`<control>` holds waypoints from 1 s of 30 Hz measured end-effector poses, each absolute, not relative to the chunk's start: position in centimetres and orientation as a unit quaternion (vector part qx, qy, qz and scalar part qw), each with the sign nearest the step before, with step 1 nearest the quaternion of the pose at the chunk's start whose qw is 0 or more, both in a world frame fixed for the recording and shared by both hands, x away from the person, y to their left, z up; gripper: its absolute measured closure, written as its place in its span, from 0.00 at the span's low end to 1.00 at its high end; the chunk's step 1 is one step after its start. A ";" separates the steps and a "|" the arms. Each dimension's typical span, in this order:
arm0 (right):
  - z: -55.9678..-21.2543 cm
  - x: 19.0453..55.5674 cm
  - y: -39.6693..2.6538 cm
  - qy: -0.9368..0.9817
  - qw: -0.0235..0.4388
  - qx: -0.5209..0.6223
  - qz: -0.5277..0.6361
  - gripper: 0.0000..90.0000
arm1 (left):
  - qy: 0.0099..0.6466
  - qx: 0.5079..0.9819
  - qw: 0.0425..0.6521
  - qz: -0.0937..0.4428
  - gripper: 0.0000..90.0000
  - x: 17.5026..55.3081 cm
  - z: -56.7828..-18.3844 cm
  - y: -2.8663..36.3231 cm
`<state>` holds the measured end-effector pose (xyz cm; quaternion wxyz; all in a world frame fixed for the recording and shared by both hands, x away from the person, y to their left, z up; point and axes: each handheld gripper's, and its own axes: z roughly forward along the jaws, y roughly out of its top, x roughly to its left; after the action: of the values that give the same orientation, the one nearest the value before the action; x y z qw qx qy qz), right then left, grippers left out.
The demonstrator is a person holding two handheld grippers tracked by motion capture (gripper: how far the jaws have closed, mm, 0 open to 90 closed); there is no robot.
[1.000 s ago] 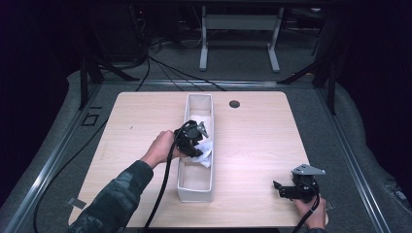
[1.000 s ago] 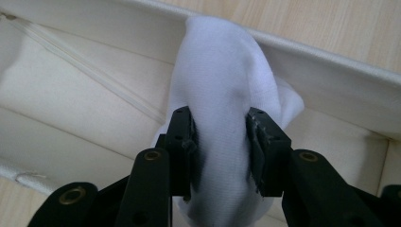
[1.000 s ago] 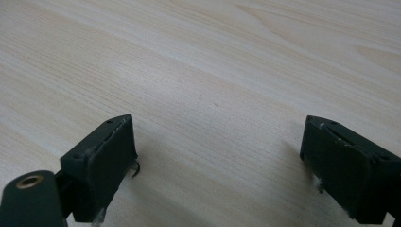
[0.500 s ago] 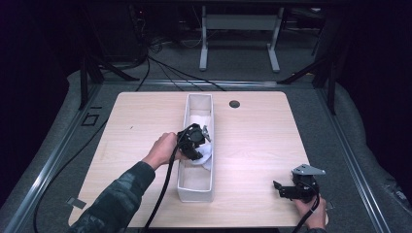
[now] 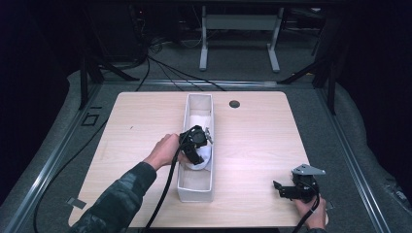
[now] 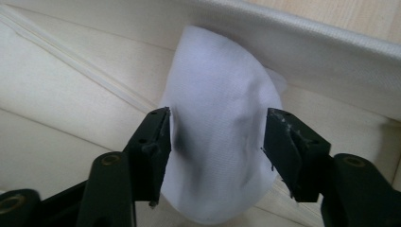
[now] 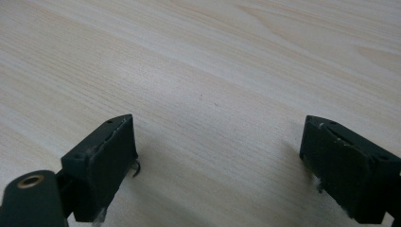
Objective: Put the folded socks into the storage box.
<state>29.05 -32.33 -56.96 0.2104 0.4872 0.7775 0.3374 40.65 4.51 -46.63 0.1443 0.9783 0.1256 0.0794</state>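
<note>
A long white bin (image 5: 195,195) stands lengthwise in the middle of the wooden table (image 5: 252,141). My left gripper (image 5: 197,148) reaches down into it, and its jaws hold a bunched white cloth (image 5: 203,159) between them. In the left gripper view the cloth (image 6: 222,118) bulges between the two black jaws of the gripper (image 6: 217,137), close to the bin's wall (image 6: 331,52). Another white bundle (image 5: 199,121) lies farther back in the bin. My right gripper (image 5: 283,189) rests at the table's near right corner, jaws wide open over bare wood (image 7: 217,156).
A small dark round hole (image 5: 234,104) sits near the table's far edge, right of the bin. Cables run across the grey floor (image 5: 58,160) on the left. A metal stand (image 5: 238,29) is behind the table.
The left gripper has moved a little toward the near end of the bin and lower, cloth with it. The right gripper has stayed put.
</note>
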 end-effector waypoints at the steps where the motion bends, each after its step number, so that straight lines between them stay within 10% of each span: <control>1: -57.0 29.0 -32.3 0.778 0.210 0.487 0.337 0.12 | 0.126 0.978 0.144 0.079 0.46 40.7 -46.6 4.5; 19: -56.9 29.0 -32.3 0.777 0.213 0.488 0.336 0.13 | 0.117 0.983 0.114 0.089 0.77 40.8 -47.6 3.3; 24: -57.0 29.0 -32.3 0.778 0.211 0.487 0.338 0.13 | 0.119 0.983 0.116 0.085 0.73 40.8 -47.5 3.4; 30: -57.0 29.0 -32.3 0.777 0.211 0.487 0.337 0.13 | 0.132 0.979 0.131 0.082 0.47 40.8 -46.5 4.1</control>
<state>29.04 -32.32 -56.96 0.2111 0.4871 0.7775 0.3371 40.78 4.13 -46.54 0.1311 0.9791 0.1321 0.0824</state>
